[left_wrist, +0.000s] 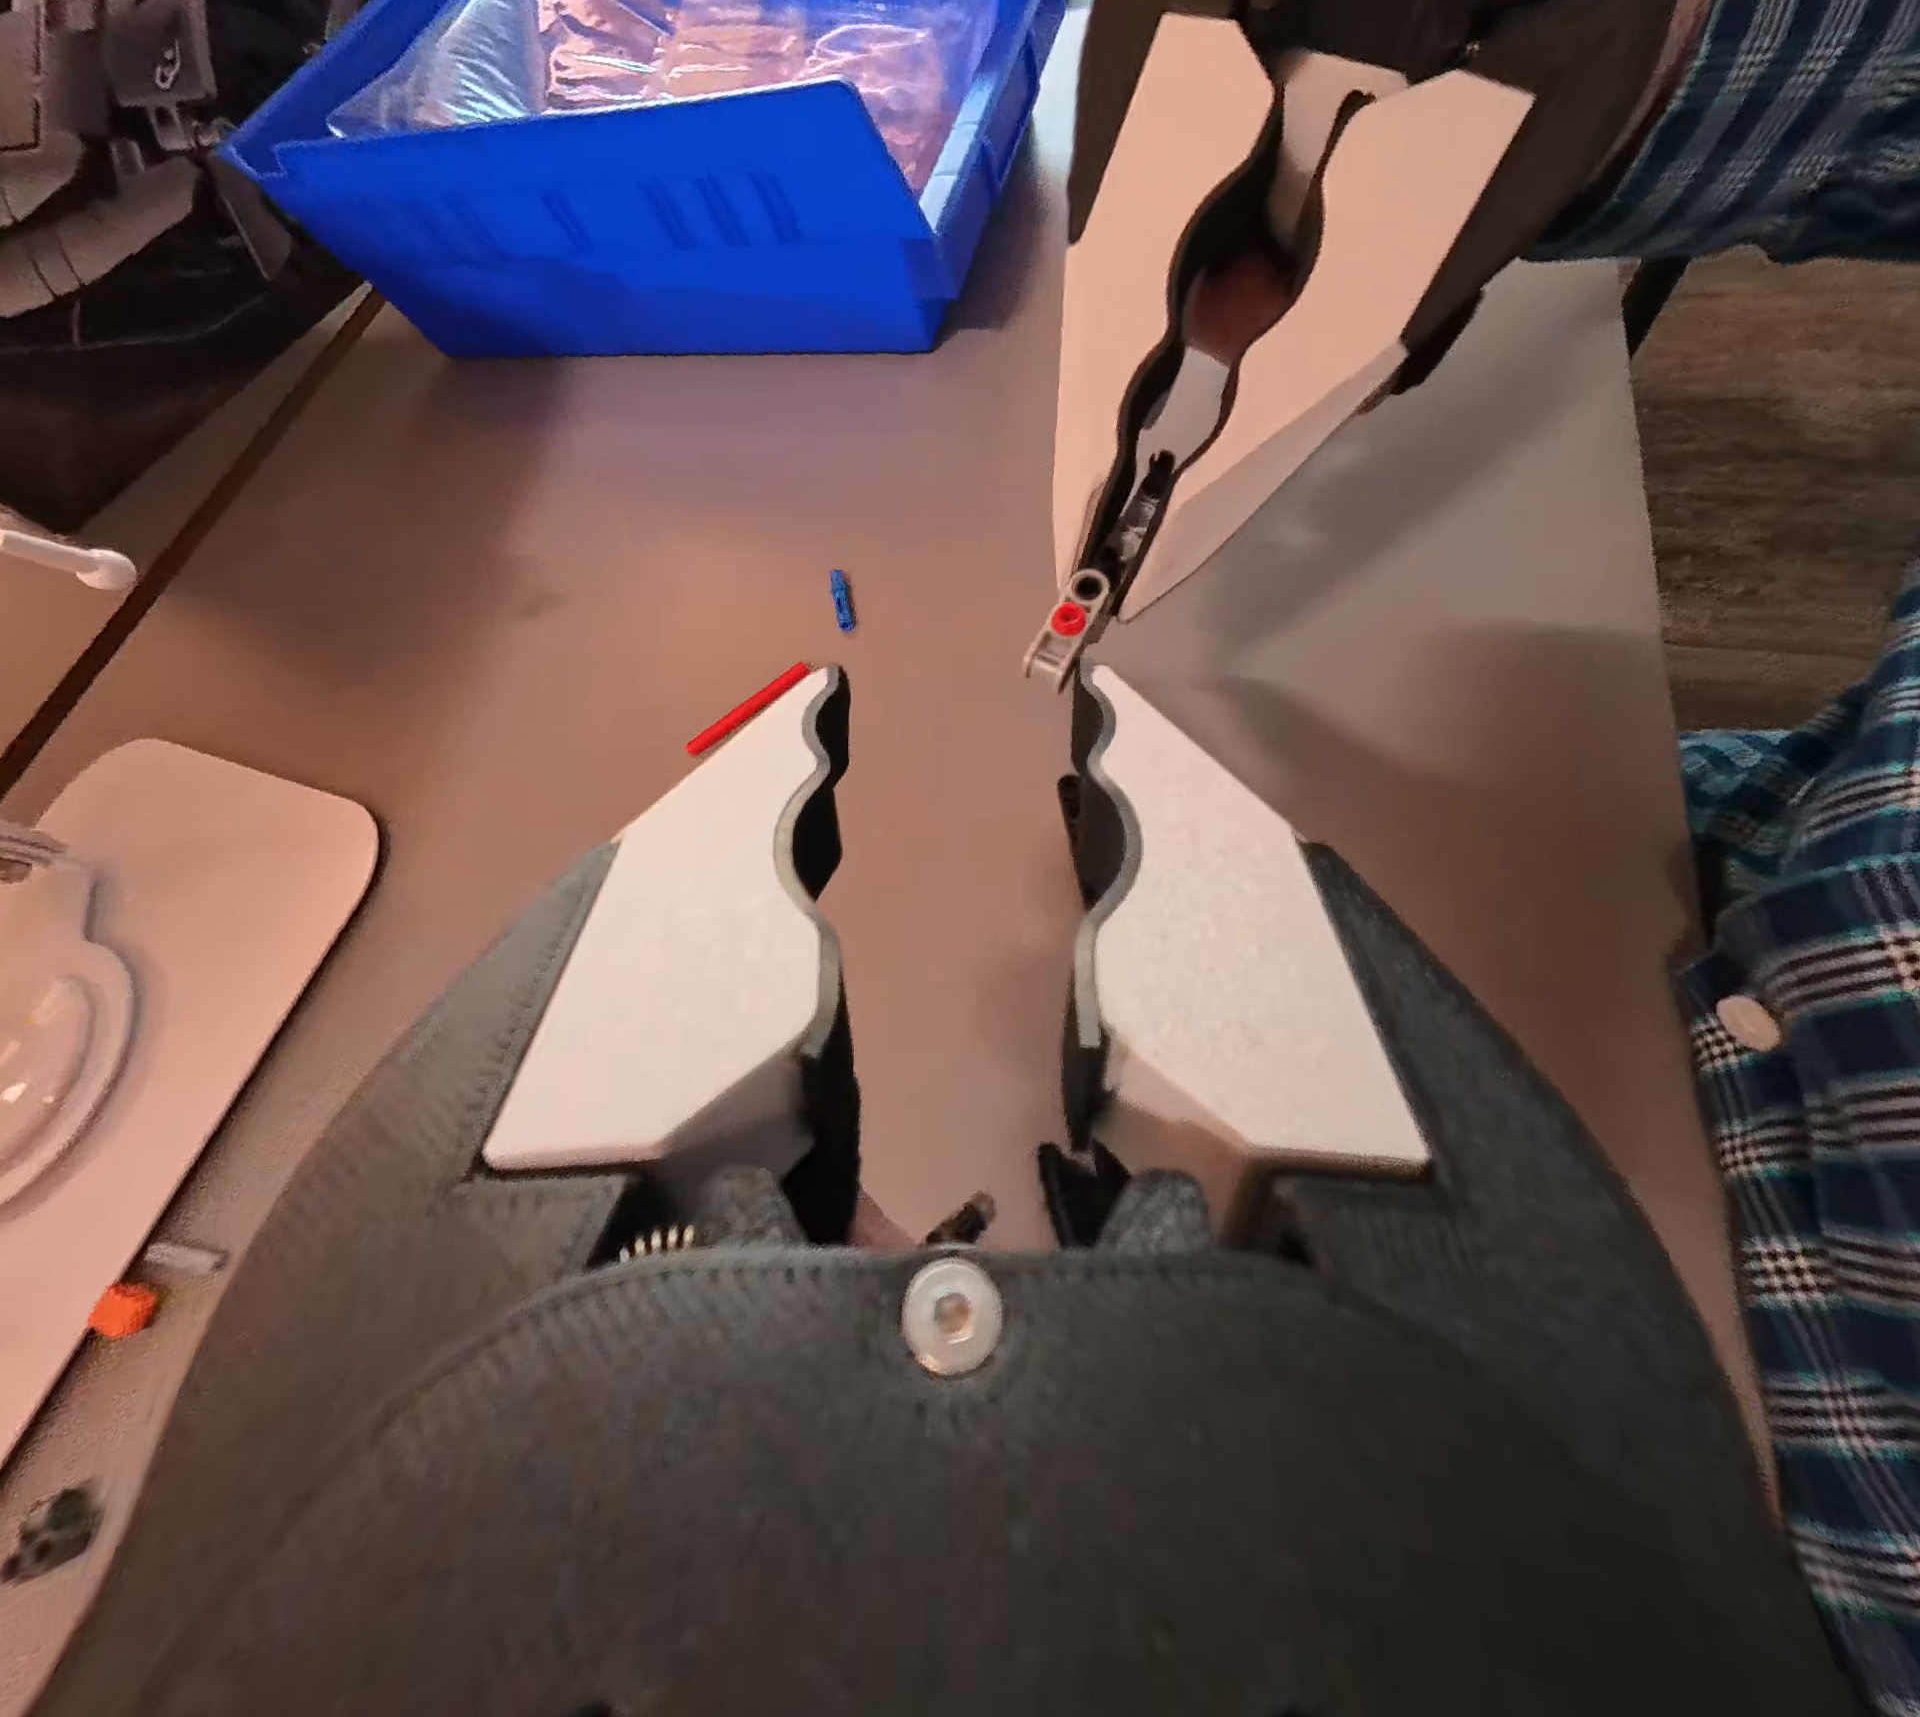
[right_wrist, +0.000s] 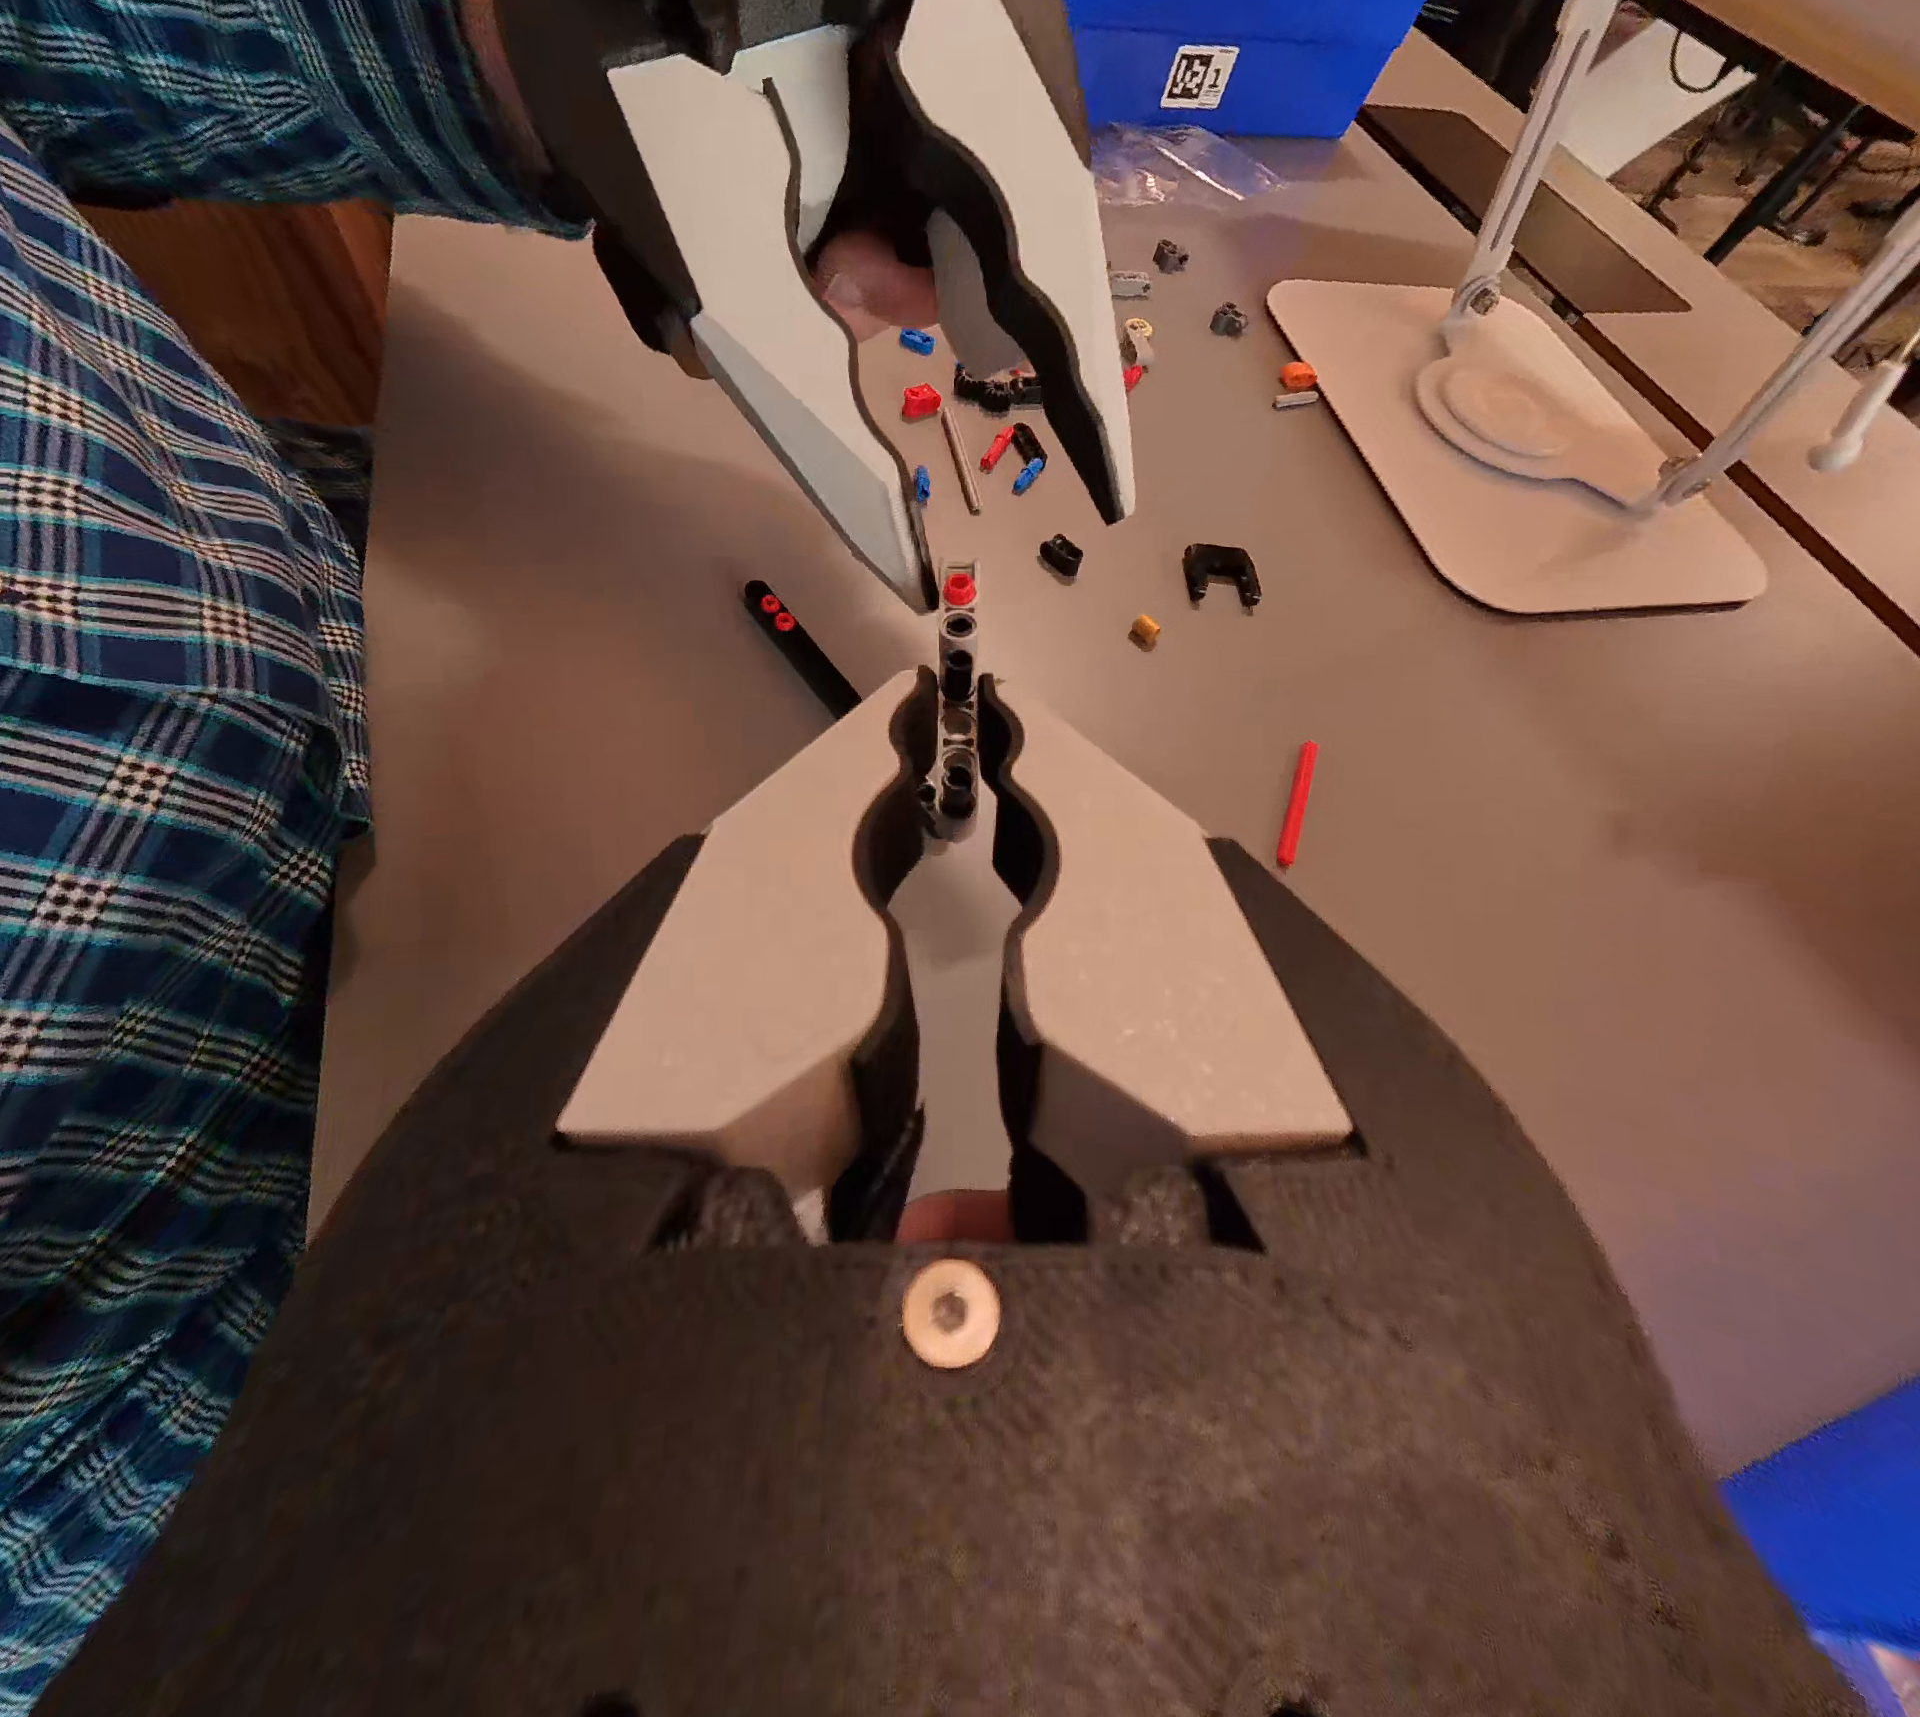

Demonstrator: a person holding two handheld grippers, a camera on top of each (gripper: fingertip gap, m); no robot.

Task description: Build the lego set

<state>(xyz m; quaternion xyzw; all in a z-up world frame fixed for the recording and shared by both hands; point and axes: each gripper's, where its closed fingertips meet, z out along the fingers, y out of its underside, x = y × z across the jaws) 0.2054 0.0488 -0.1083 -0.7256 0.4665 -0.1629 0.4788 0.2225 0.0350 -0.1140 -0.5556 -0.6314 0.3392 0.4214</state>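
Observation:
My right gripper is shut on a grey holed beam and holds it above the table. A red pin sits in a hole near the beam's far end. My left gripper is open and empty. One of its fingertips is right beside the beam's end with the red pin. In the left wrist view the right gripper comes in from the upper right with the beam. A red axle and a blue pin lie on the table.
A black beam with two red pins lies to the left. Several loose pieces are scattered behind the left gripper. A blue bin holds plastic bags, and another blue bin stands at the back. A white stand base is on the right. The grippers are tip to tip, or close to it. It is some 12 cm from my right tips to the blue pin.

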